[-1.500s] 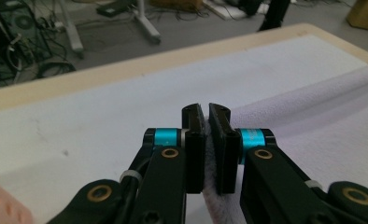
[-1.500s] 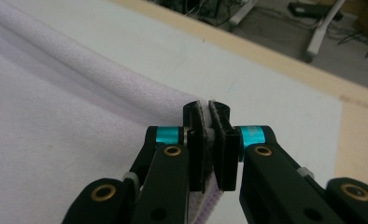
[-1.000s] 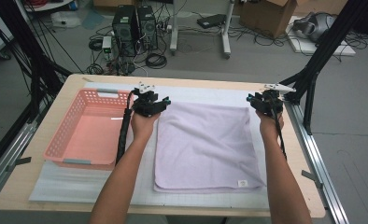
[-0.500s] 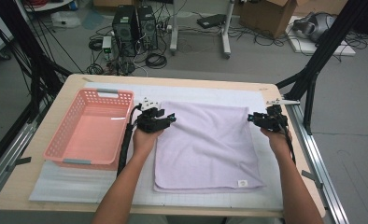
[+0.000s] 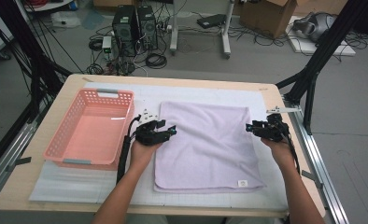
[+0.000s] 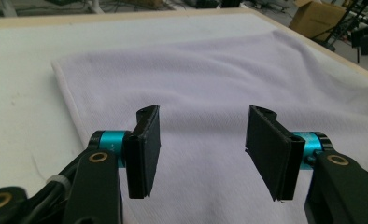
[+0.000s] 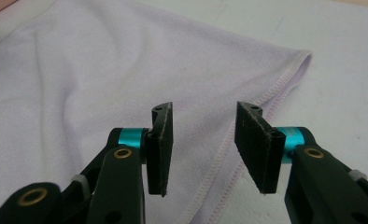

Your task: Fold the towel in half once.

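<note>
Lilac towel flat on white mat, left gripper at its left edge, right gripper at its right edge, both released, jaws just widening over cloth, pink basket left.

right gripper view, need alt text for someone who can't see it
The right gripper has its two black jaws open above the hemmed side edge of a flat lilac towel, with nothing between them. The towel's corner lies farther ahead on a white mat.
</note>
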